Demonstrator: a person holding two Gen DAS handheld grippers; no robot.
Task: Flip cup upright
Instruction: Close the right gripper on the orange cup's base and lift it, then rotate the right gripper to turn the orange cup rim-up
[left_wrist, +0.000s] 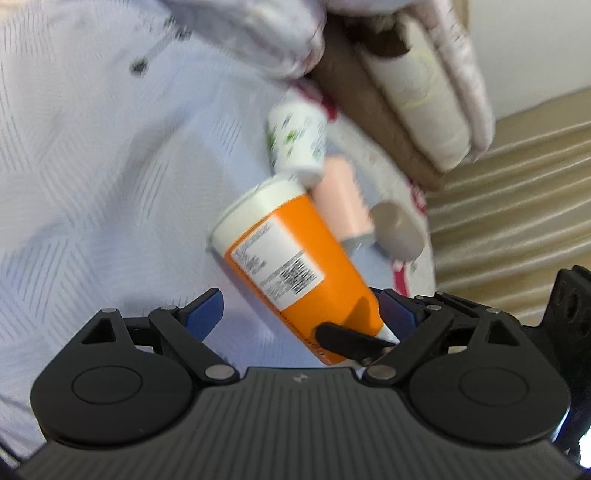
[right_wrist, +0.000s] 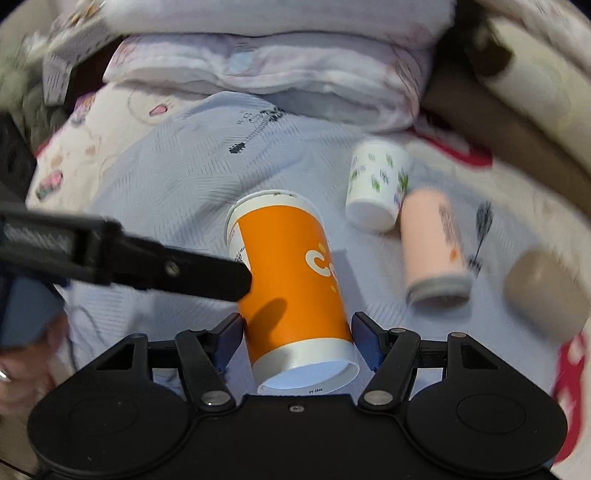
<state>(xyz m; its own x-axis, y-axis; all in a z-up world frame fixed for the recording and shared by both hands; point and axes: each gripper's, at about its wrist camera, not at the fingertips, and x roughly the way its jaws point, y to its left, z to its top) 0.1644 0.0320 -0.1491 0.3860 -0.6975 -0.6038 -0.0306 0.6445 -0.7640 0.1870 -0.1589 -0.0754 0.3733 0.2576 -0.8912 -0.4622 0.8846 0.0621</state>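
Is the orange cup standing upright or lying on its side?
On its side: the orange cup lies on the bed sheet, base toward the right wrist camera.

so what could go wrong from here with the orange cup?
1. The orange cup lies between the right gripper fingers on soft bedding; squeezing could crush it.
2. The left gripper tip only touches its side, so it may slip.
3. The white cup and pink cup lie close by; a swing could hit them.

The black two-finger left gripper is held wide open at the frame's bottom, its blue-padded jaws spread. The black right gripper is likewise parted at the lower centre, pads apart.
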